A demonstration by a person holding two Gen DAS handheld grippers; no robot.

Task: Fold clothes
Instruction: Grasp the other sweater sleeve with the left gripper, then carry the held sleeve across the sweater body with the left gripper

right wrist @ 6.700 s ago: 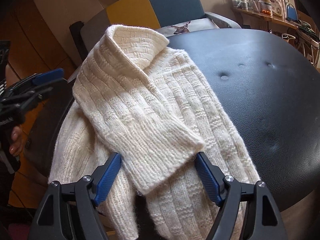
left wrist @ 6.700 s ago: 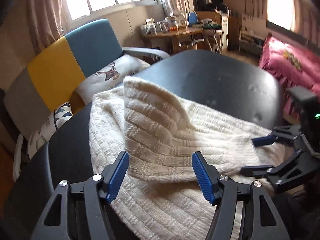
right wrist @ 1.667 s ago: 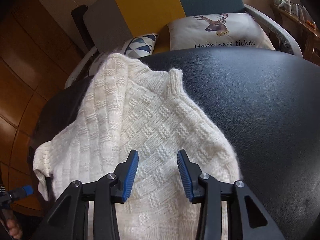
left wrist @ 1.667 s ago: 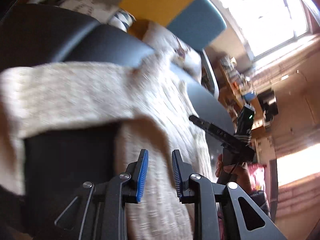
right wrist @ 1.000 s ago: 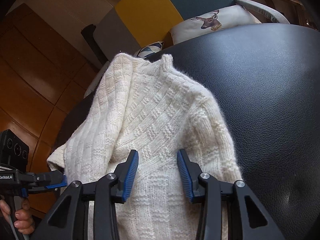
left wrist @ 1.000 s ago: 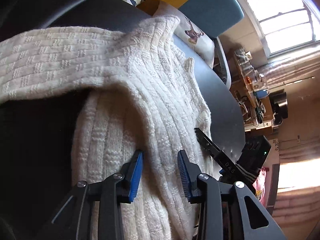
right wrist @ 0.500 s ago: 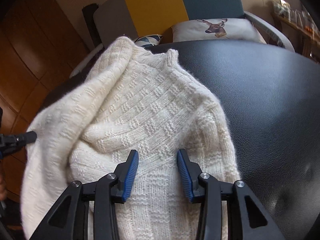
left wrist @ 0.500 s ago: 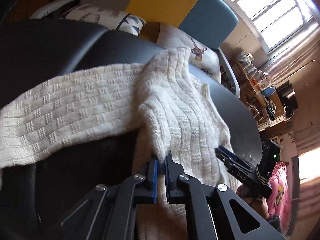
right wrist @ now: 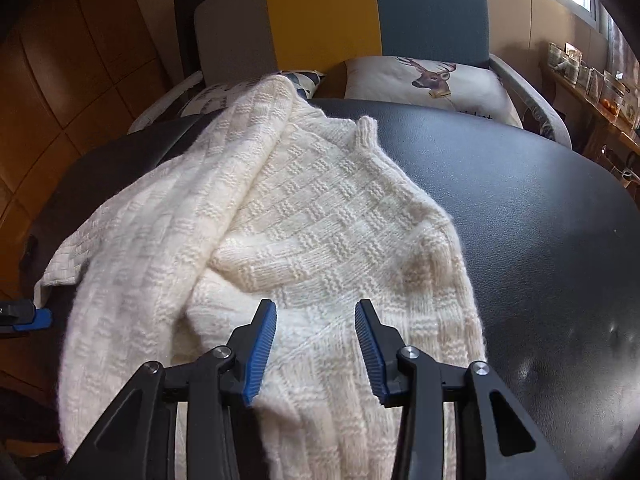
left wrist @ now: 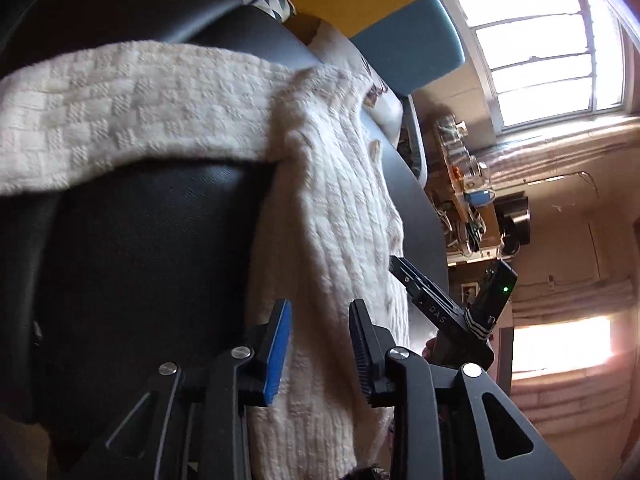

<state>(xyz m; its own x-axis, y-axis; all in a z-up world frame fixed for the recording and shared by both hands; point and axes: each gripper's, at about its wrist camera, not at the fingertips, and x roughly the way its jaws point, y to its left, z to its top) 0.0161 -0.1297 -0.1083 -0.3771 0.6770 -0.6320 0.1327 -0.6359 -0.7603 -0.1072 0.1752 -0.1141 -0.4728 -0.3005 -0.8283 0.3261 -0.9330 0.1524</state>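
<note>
Now, from the left, the left gripper hangs with jaws parted over the cream sweater, gripping nothing. That knit sprawls across the black leather seat. The right gripper is likewise open above it. Beyond stands a colour-block armchair with a deer cushion.

cream basketweave sweater, blk table

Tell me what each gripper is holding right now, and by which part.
Nothing is held. The left gripper and right gripper both stand open over the white sweater, jaws apart, with no fabric pinched between them.
</note>
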